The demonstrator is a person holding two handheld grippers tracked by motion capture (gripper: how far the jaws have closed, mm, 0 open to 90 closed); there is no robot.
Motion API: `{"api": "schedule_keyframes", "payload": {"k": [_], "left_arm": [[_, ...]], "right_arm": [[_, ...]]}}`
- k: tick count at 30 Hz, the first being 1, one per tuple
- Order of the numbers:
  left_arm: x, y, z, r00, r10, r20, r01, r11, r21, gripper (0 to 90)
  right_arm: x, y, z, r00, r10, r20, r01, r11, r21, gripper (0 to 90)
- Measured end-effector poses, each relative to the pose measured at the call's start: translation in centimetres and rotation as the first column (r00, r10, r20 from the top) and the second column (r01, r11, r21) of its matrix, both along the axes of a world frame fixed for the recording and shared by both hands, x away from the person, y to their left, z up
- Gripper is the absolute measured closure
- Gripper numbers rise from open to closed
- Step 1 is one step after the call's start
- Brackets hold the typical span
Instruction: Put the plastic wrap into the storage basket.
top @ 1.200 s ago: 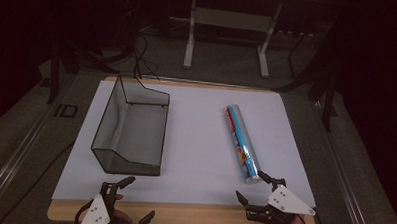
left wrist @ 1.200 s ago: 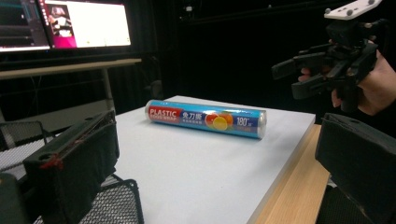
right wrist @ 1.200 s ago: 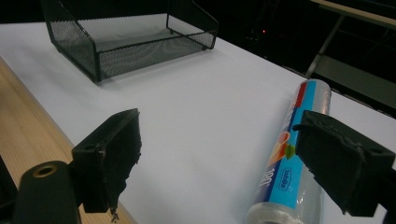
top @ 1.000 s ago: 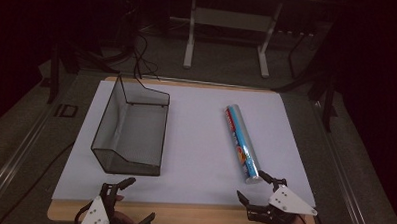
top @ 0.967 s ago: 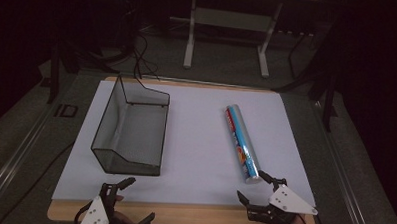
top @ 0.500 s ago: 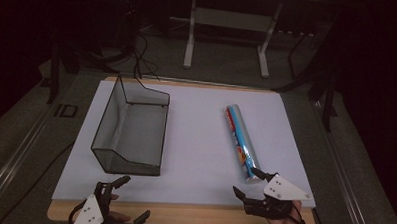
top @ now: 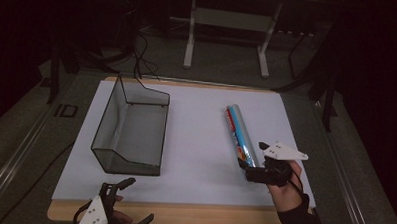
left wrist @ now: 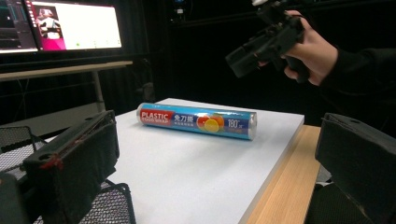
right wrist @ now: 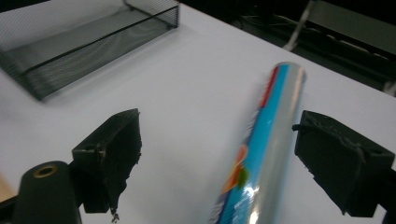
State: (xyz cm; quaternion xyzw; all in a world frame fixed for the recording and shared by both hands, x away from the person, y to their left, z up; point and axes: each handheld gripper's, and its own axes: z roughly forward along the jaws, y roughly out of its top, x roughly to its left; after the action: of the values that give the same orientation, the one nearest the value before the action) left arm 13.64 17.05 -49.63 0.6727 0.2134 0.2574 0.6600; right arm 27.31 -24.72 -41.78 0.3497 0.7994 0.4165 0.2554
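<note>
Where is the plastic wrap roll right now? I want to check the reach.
In the high view the plastic wrap roll lies on the white board's right half, right of the mesh basket, its near end beside the right hand-held gripper.

Dark lab, lit monitors (left wrist: 70, 25), cables on floor (top: 138, 55), metal-legged bench (top: 230, 18)

Overhead plus two tool-mounted views
</note>
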Motion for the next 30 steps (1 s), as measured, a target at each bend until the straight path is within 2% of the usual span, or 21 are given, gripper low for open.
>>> {"api": "schedule_keyframes", "payload": {"k": [2,4,5,7,10,16,17,19,23,25,27,28,30], "left_arm": [[0.0,-0.1,0.0,1.0,-0.004,-0.003,0.004,1.0,0.002,0.2],[0.0,-0.1,0.0,1.0,-0.003,-0.002,0.003,1.0,0.003,0.2],[0.0,-0.1,-0.1,1.0,0.002,0.001,-0.002,1.0,0.007,0.2],[0.0,-0.1,0.0,0.9999,0.012,0.011,-0.012,0.9999,0.005,0.2],[0.1,0.0,-0.1,0.9999,0.012,-0.002,-0.012,0.9999,0.003,0.2],[0.1,0.0,0.0,0.9998,0.017,0.012,-0.017,0.9999,0.004,0.2],[0.0,0.0,0.0,0.9997,0.018,0.014,-0.018,0.9998,-0.003,0.2],[0.1,0.2,0.0,0.9998,0.018,0.012,-0.018,0.9998,-0.008,0.2],[0.0,0.1,0.0,0.9996,0.023,0.015,-0.023,0.9997,-0.005,0.2],[0.0,0.0,0.0,0.9986,0.045,0.027,-0.046,0.9989,0.01,0.2],[0.1,0.1,0.0,0.9988,0.044,0.024,-0.044,0.999,0.008,0.2],[0.1,0.1,0.0,0.9987,0.045,0.024,-0.045,0.999,0.008,0.2],[0.1,0.2,0.0,0.9988,0.043,0.023,-0.043,0.999,0.006,0.2]], "right_arm": [[1.2,-0.1,0.5,0.9998,-0.02,0.004,0.02,1.0,0.0,13.2],[1.5,-0.1,0.6,0.9997,-0.024,0.004,0.024,1.0,0.0,12.3],[2.5,-0.1,1.0,0.9993,-0.028,-0.026,0.028,1.0,0.008,10.3],[2.9,-0.1,1.1,0.9991,-0.032,-0.027,0.032,0.999,0.013,10.2],[4.6,0.2,1.5,0.9961,-0.06,-0.065,0.061,0.998,0.013,9.6],[6.4,0.7,1.3,0.9941,-0.074,-0.079,0.073,0.997,-0.014,9.6],[7.4,1.0,1.0,0.9893,-0.087,-0.117,0.085,0.996,-0.027,9.6],[8.2,1.2,0.7,0.9844,-0.099,-0.145,0.095,0.995,-0.034,9.7],[9.5,1.5,0.5,0.979,-0.119,-0.166,0.111,0.992,-0.054,10.0],[10.7,1.6,0.3,0.9711,-0.134,-0.197,0.125,0.99,-0.058,10.0],[11.3,1.7,0.2,0.9665,-0.143,-0.213,0.132,0.989,-0.065,10.1],[11.7,1.8,0.1,0.9615,-0.146,-0.233,0.134,0.989,-0.064,11.1],[12.3,2.0,-0.1,0.9593,-0.157,-0.235,0.139,0.986,-0.089,12.6]]}}
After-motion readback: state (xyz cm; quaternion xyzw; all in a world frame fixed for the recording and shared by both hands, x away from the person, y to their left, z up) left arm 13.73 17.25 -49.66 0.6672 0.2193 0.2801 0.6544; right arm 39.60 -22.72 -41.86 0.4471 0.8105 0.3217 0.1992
